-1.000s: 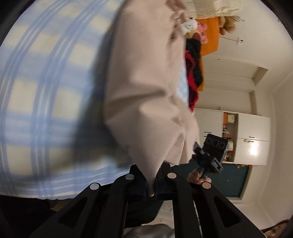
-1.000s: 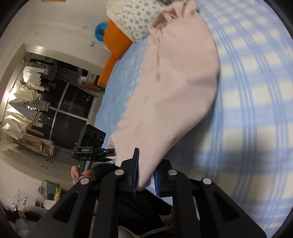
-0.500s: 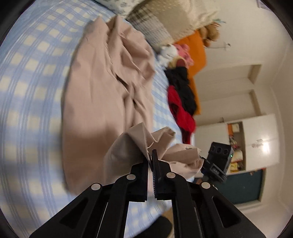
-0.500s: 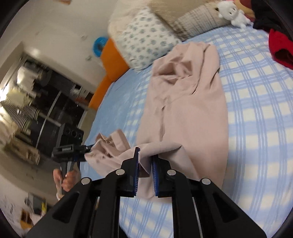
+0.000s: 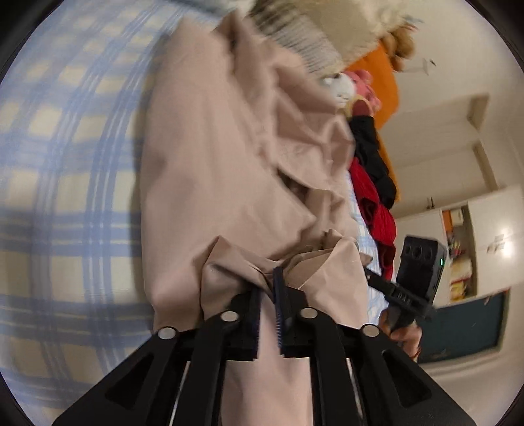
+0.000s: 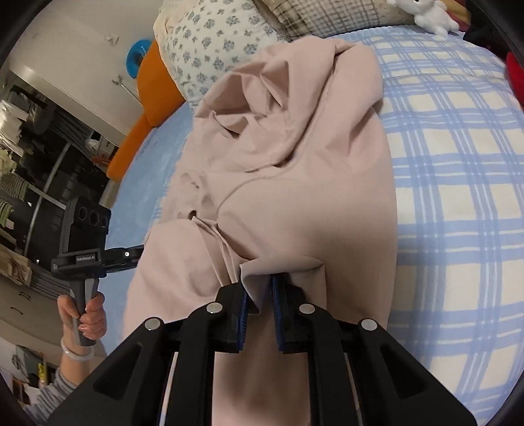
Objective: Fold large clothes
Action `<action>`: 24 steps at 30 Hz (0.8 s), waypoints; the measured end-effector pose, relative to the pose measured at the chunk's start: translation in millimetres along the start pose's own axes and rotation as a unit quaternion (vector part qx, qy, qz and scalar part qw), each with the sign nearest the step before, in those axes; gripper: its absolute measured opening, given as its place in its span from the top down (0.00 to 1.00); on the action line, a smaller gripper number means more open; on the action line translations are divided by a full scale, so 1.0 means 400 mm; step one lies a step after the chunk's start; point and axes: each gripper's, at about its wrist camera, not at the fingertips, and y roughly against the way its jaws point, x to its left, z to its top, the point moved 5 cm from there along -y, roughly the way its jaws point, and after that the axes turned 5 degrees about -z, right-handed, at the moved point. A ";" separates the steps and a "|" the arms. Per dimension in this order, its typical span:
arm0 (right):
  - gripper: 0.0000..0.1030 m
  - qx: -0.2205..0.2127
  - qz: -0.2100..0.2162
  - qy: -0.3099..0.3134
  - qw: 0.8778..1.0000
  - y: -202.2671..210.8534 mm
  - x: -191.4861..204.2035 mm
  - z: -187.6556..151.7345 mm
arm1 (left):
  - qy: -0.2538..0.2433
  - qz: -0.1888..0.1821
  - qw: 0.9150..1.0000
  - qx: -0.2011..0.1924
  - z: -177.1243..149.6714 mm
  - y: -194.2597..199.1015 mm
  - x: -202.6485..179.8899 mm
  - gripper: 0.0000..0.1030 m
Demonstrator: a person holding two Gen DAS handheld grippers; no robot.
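Closest to me, the left tongs (image 5: 268,314) pinch a bunched hem of the pale pink garment (image 5: 222,170), the cloth running down between the pads; their jaws have just eased apart a little, though fabric is still caught there. The right tongs (image 6: 258,304) stand narrow too, nipping a fold of the same hem (image 6: 281,265). A second ago the garment hung lifted off the bed; now both tongs have carried its near end forward and most of it lies along the checked bedspread (image 6: 458,183), the hem doubling back over the body (the first fold, I'd judge, is about half laid). Farther on, the upper part is rumpled, collar and sleeves heaped near the floral pillow (image 6: 209,49), so it will likely want smoothing before the fold sits flat. To the right of the garment the bedspread is open, with good room to spread; on the left wrist view, a red and black clothes pile (image 5: 376,196) lies just beside its far edge, and a white soft toy (image 6: 429,16) sits near the pillows.
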 end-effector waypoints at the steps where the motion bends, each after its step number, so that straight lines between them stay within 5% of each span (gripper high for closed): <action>1: 0.85 0.000 -0.002 0.006 1.000 0.027 0.010 0.000 | -0.015 0.004 1.000 -0.011 -0.003 0.036 -0.033 0.77; 2: 0.84 -0.005 -0.004 0.014 1.000 0.053 0.025 0.003 | -0.030 0.007 0.999 -0.024 -0.006 0.071 -0.065 0.67; 3: 0.83 -0.010 -0.004 0.023 1.000 0.079 0.041 0.003 | -0.051 0.014 0.997 -0.049 -0.010 0.117 -0.102 0.37; 4: 0.82 -0.016 -0.004 0.036 0.999 0.121 0.066 0.000 | -0.074 0.023 0.994 -0.077 -0.018 0.164 -0.142 0.18; 8: 0.71 -0.030 -0.013 0.082 0.996 0.224 0.149 -0.020 | -0.143 0.031 0.983 -0.111 -0.064 0.265 -0.292 0.17; 10: 0.13 -0.042 -0.021 0.095 0.994 0.242 0.171 -0.023 | -0.171 0.030 0.979 -0.104 -0.097 0.268 -0.354 0.16; 12: 0.04 -0.111 -0.038 0.122 0.986 0.278 0.197 -0.008 | -0.205 0.019 0.975 -0.080 -0.147 0.230 -0.415 0.15; 15: 0.05 -0.131 -0.059 0.099 0.985 0.294 0.191 0.018 | -0.206 -0.004 0.977 -0.043 -0.203 0.151 -0.452 0.15; 17: 0.05 -0.125 -0.038 0.098 0.987 0.302 0.200 0.011 | -0.190 -0.028 0.981 0.001 -0.249 0.076 -0.441 0.15; 19: 0.12 -0.114 -0.067 0.121 0.984 0.297 0.205 -0.021 | -0.197 -0.018 0.980 0.026 -0.285 0.017 -0.423 0.16; 21: 0.48 -0.102 -0.097 0.148 0.979 0.277 0.204 -0.054 | -0.213 0.027 0.976 0.036 -0.291 -0.042 -0.385 0.19; 23: 0.70 -0.086 -0.112 0.151 0.978 0.228 0.176 -0.079 | -0.211 0.059 0.975 0.039 -0.273 -0.084 -0.343 0.26; 24: 0.71 -0.082 -0.112 0.146 0.979 0.204 0.167 -0.082 | -0.202 0.075 0.976 0.042 -0.253 -0.106 -0.313 0.33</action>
